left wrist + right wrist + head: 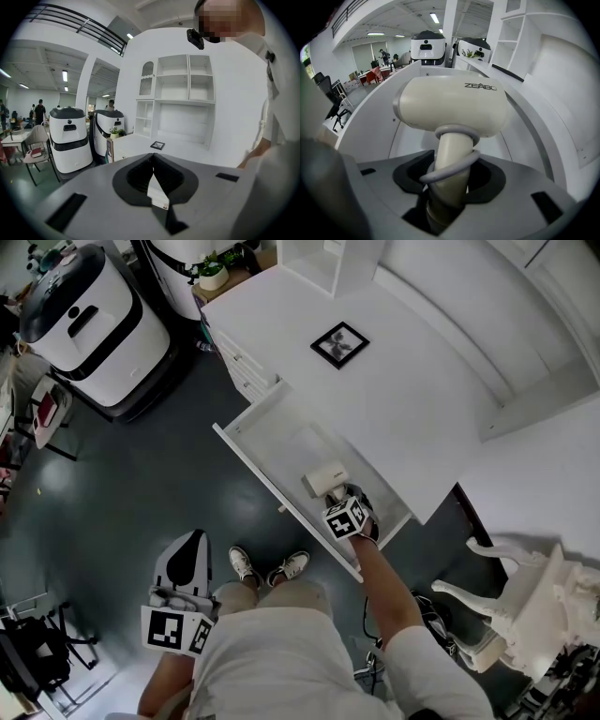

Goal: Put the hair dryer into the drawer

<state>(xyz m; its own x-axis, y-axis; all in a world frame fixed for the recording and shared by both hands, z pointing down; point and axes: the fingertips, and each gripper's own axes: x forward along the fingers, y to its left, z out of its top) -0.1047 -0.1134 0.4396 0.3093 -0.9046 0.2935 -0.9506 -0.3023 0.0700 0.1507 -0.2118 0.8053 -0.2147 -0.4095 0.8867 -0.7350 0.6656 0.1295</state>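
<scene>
In the head view a cream hair dryer (324, 479) hangs inside the open white drawer (262, 479), held by its handle in my right gripper (339, 495). The right gripper view shows the dryer (450, 108) head-up over the drawer floor. Its grey cord is wound round the handle, and my right gripper (447, 187) is shut on that handle. My left gripper (190, 554) stays low at the left, away from the drawer, above the dark floor. In its own view the left gripper (152, 161) has its jaws closed together with nothing between them.
The drawer sticks out of a white desk (403, 371) that carries a small framed picture (339, 343). A white and black machine (89, 320) stands at the far left. A white ornate chair (525, 606) is at the right. My shoes (248, 566) stand just before the drawer front.
</scene>
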